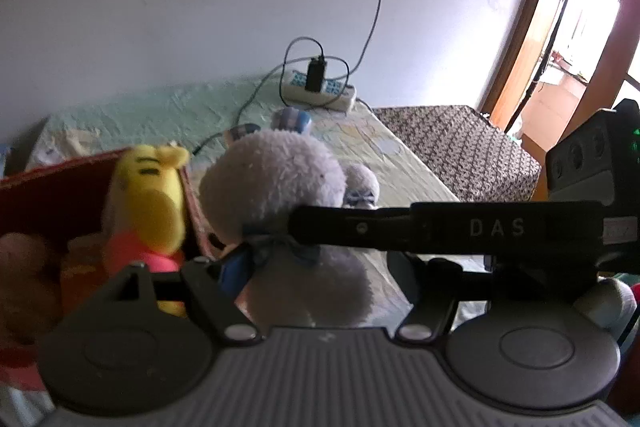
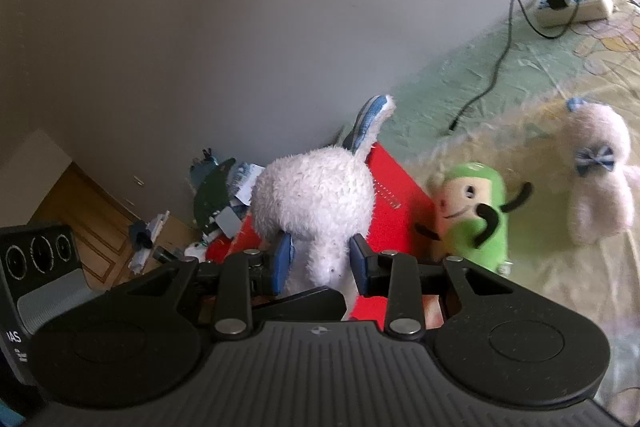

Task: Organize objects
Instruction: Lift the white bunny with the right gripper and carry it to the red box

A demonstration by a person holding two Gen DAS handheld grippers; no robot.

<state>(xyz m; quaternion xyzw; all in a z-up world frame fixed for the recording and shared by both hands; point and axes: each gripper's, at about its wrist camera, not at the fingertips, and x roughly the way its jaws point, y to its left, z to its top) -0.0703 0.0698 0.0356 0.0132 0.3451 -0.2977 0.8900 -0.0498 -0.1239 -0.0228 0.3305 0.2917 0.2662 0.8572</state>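
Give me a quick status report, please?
Both grippers shut on one fluffy white plush rabbit. Red box beneath. Green plush toy beside it.

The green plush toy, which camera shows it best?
The right wrist view: the green plush lies in full sight on the bed beside the red box. The left wrist view shows none of it.

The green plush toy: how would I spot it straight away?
Find the red box on the bed. The green plush toy stands right beside it, with a pale face, a black moustache and thin black arms; the plush animals nearby are all white.
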